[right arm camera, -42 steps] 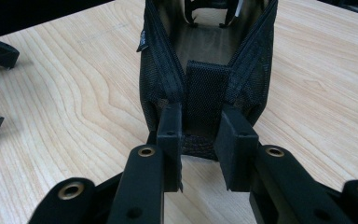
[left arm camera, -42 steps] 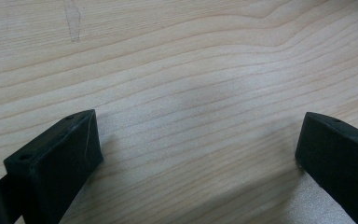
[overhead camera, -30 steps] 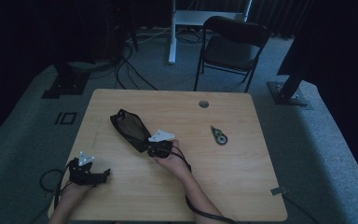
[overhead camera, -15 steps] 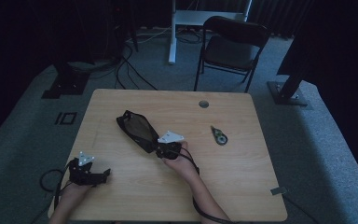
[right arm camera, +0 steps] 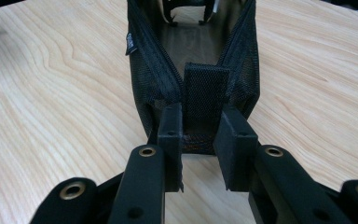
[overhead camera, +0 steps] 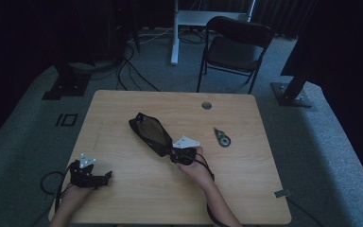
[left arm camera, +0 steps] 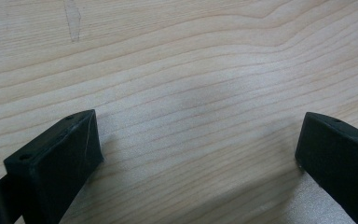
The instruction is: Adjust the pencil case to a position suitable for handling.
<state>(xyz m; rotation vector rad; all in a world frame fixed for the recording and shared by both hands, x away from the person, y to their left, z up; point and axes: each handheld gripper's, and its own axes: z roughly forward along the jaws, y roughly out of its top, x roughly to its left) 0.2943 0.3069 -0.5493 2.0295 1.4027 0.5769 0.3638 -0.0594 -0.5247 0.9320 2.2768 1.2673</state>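
**Open pouch dragged across the table by its end tab**

A black mesh pouch [overhead camera: 150,134] lies near the middle of the wooden table [overhead camera: 246,189], its long body slanting from upper left toward lower right as seen from above. Its zip is undone and the mouth gapes wide. In the right gripper view I can look straight down inside the pouch [right arm camera: 193,51]: dark lining, and at the far end a couple of small dark loops or straps that I can't make out properly. Otherwise I see nothing lying in it.

The right gripper [overhead camera: 182,152] sits at the pouch's near end, its jaws clamped together on the woven black tab [right arm camera: 204,93] that sticks out where the zip ends. The tab stands upright between the two pads.

The left gripper [overhead camera: 90,173] rests at the table's near left corner, well apart from the pouch. Its jaws stand wide apart over bare wood [left arm camera: 191,84], with nothing between them.

A small tape dispenser [overhead camera: 222,137] lies to the right of the pouch, near it but not touching.

Compared with a second ago, the pouch and the right gripper have slid toward the right and a little away from the person, ending closer to the tape dispenser. The left gripper has kept its place.
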